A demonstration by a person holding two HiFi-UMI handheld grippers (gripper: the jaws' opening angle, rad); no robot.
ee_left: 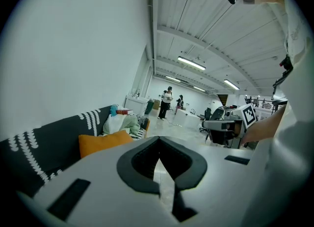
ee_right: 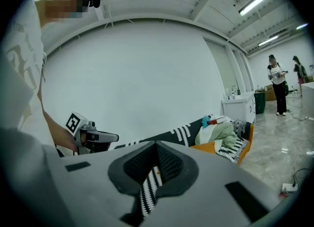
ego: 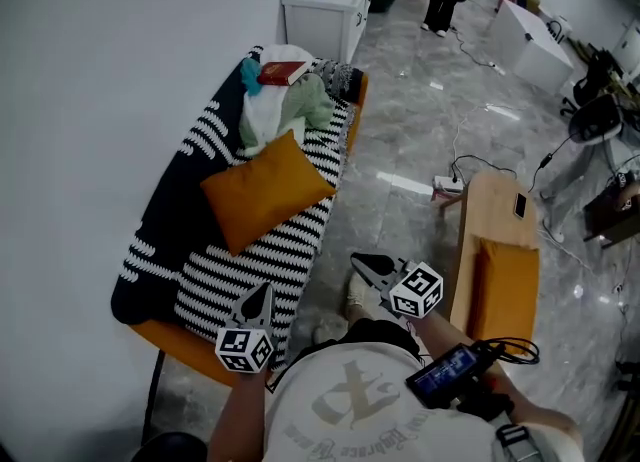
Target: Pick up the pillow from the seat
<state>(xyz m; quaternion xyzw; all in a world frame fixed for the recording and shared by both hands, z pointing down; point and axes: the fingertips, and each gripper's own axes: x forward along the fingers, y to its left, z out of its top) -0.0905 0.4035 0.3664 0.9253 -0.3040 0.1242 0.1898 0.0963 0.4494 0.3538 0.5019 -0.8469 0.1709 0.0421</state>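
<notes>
Orange pillow lies untouched by the sofa's back edge; left gripper and right gripper, closed and empty, hang short of it; the pickup is not yet begun.

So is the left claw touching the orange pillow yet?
Apart. The head view shows the left claw shut, short of the orange pillow, with striped blanket showing between them.
</notes>
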